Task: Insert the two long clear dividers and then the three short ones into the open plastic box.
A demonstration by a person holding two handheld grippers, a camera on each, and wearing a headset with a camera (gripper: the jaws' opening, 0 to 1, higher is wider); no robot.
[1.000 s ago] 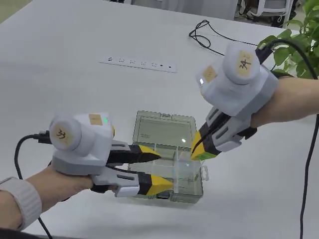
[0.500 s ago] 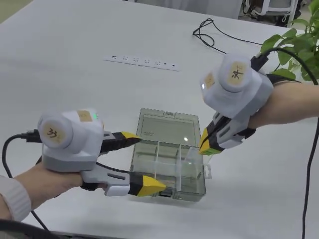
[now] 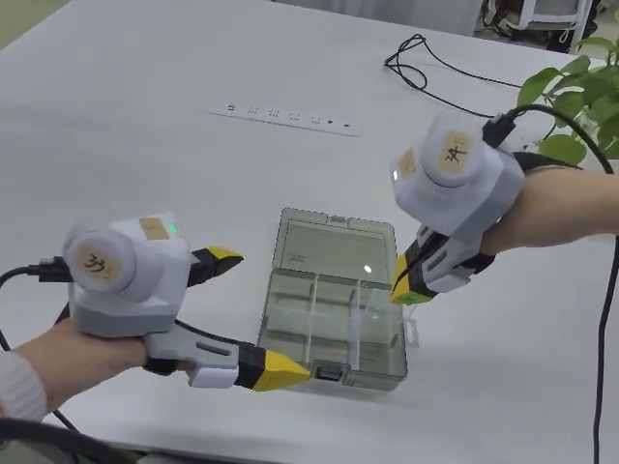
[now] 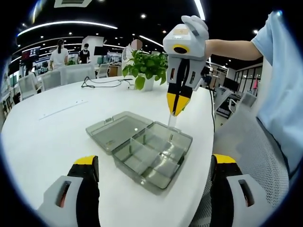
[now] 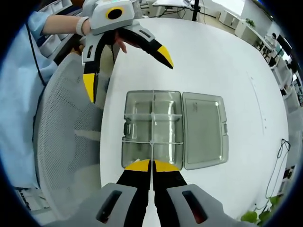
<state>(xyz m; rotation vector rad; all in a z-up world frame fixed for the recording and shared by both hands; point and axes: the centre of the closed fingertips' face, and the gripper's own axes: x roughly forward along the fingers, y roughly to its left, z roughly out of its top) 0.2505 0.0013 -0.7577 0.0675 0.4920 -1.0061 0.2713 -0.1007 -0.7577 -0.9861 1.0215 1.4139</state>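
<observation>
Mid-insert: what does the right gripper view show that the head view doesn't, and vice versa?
Right gripper view: a top-down look along its shut jaws at dividers already in the box, plus a mesh chair. Head view: the right gripper side-on, a clear divider below its tips. Both: the open box, its lid, the open left gripper.

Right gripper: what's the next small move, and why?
Probably ease the right gripper straight down. Its jaws are shut on a clear divider that hangs at the right-hand end of the open box in the head view, apparently not yet seated. The left gripper is open beside the box.
</observation>
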